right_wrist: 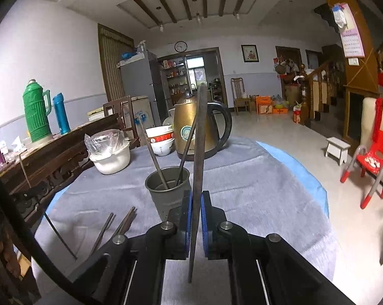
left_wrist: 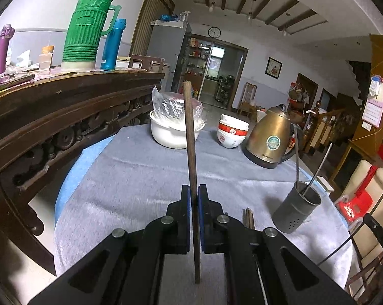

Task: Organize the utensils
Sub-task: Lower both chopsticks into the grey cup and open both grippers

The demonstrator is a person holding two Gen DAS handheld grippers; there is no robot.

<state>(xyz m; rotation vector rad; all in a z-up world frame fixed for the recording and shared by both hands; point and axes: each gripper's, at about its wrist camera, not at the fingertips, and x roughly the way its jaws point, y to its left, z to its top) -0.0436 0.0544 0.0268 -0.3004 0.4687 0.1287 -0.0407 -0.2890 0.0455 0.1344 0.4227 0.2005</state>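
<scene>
My left gripper (left_wrist: 194, 190) is shut on a brown wooden chopstick (left_wrist: 190, 137) that stands almost upright between its blue pads. To its right on the grey cloth stands a grey metal utensil cup (left_wrist: 297, 207) with two chopsticks leaning in it. In the right wrist view my right gripper (right_wrist: 196, 195) is shut on a dark chopstick (right_wrist: 199, 137), also nearly upright, just in front of the same cup (right_wrist: 168, 190). Several loose chopsticks (right_wrist: 125, 222) lie on the cloth left of the right gripper, and their ends (left_wrist: 249, 217) show beside the left one.
At the table's far side stand a gold electric kettle (left_wrist: 269, 139), stacked red-and-white bowls (left_wrist: 232, 131) and a white pot with a plastic bag (left_wrist: 175, 124). A carved dark wooden sideboard (left_wrist: 64, 106) runs along the left with a green thermos (left_wrist: 87, 28). A red chair (right_wrist: 372, 157) stands on the floor.
</scene>
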